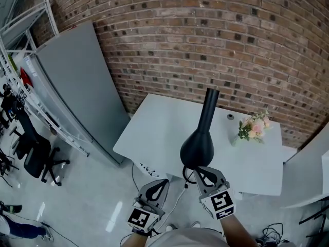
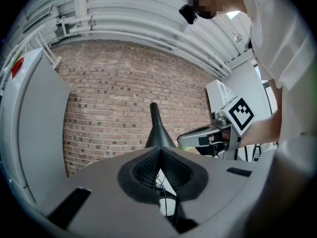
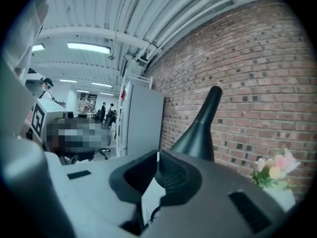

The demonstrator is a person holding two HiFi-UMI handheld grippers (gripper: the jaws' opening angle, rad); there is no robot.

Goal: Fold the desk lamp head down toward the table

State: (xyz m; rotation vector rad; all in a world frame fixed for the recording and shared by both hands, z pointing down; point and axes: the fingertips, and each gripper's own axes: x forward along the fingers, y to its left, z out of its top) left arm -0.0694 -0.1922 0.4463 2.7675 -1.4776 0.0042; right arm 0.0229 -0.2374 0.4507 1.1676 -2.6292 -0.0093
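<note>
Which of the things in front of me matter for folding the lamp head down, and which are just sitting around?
For the job:
- desk lamp
- right gripper, shut, close to the lamp head
- left gripper, shut
- table

Just lying about:
- flowers
- small object beside them
- grey panel
- office chair

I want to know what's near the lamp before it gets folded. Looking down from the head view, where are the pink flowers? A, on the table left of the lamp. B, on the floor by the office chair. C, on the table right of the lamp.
C: the flowers stand on the table, to the right of the lamp, at the side toward the brick wall.
</note>
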